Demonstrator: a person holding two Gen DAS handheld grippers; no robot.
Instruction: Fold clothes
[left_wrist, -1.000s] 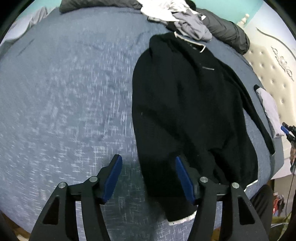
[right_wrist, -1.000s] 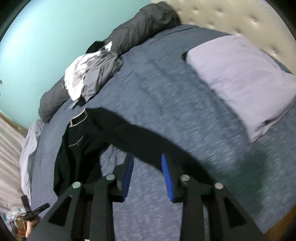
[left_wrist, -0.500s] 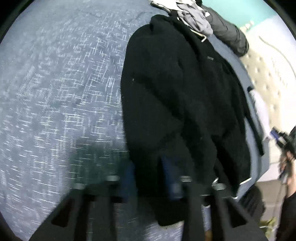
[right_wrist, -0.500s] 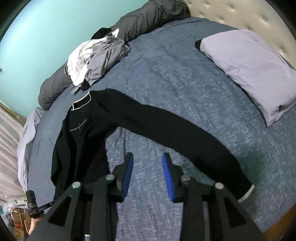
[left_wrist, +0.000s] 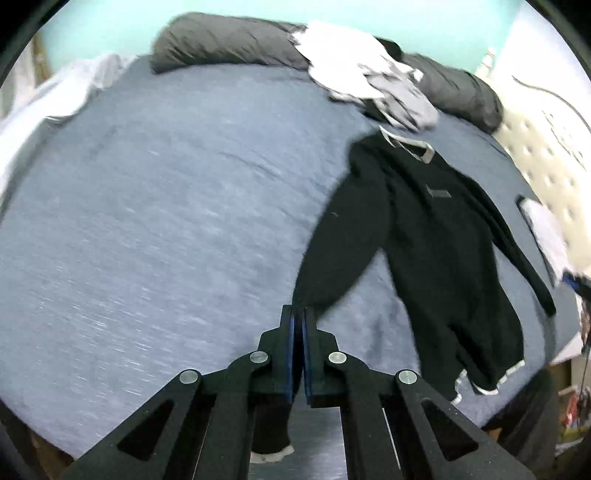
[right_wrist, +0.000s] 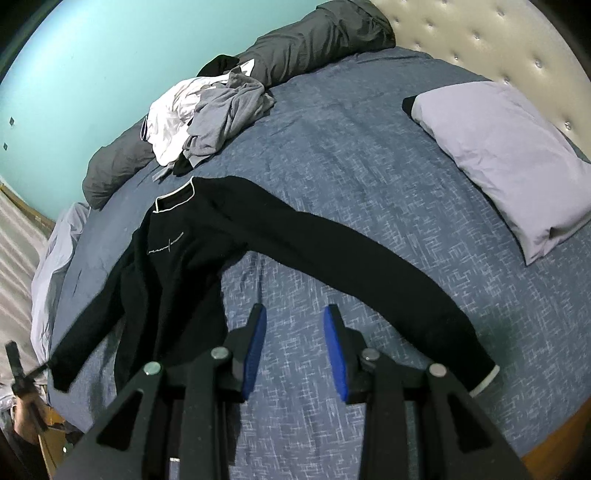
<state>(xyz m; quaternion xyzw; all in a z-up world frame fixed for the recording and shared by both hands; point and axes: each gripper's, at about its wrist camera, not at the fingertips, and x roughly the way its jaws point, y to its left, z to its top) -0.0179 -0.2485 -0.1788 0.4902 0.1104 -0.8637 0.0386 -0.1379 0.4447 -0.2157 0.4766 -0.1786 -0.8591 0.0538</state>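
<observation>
Black knit fabric, a long-sleeved sweater with white trim (right_wrist: 177, 266), lies spread on the blue-grey bedspread (left_wrist: 155, 206) near the bed's foot edge. My left gripper (left_wrist: 298, 325) is pinched tight on one sleeve's cuff end, the rest of the cuff dangling below it; only the left view shows this clamp. The right view shows my right gripper (right_wrist: 294, 332) held wide above the sheet, the other sleeve stretched toward the lilac pillow (right_wrist: 509, 162). A crumpled white-and-grey laundry pile (right_wrist: 207, 118) sits against the teal wall (right_wrist: 92, 66), by the tufted cream headboard (right_wrist: 491, 33).
</observation>
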